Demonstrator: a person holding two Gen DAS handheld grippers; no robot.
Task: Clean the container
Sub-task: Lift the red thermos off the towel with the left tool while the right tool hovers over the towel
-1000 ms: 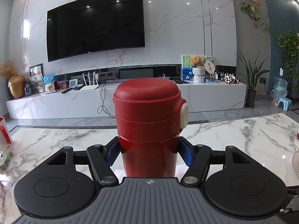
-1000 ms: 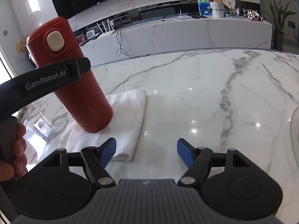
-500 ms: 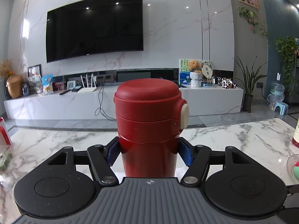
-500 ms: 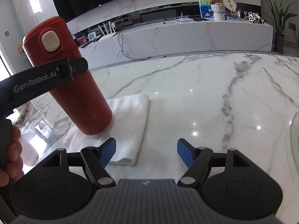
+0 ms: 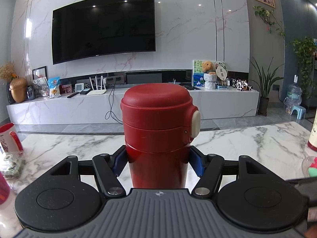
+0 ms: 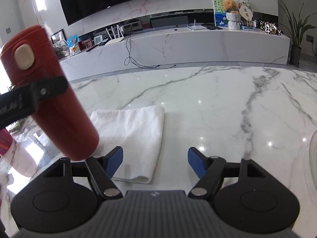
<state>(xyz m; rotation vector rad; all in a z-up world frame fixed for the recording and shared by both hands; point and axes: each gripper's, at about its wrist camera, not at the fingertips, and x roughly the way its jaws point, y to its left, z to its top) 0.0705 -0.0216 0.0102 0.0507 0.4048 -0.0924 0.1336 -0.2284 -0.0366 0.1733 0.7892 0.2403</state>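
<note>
The red bottle (image 5: 157, 136) is clamped between the blue pads (image 5: 118, 163) of the left tool (image 5: 158, 163), approx. upright in the left wrist view, lid shut, pale button (image 5: 196, 124) facing right. In the right wrist view the bottle (image 6: 49, 95) is seen tilted and lifted clear of the marble table (image 6: 208, 103), w/ its base above the left edge of the folded white towel (image 6: 134, 136). The right tool (image 6: 155, 159) is held wide apart and empty, low over the towel's near end.

left tool (image 5: 158, 163) clamped tight around a red flask (image 5: 158, 130), right tool (image 6: 155, 159) spread wide, holding nothing, angled down
</note>
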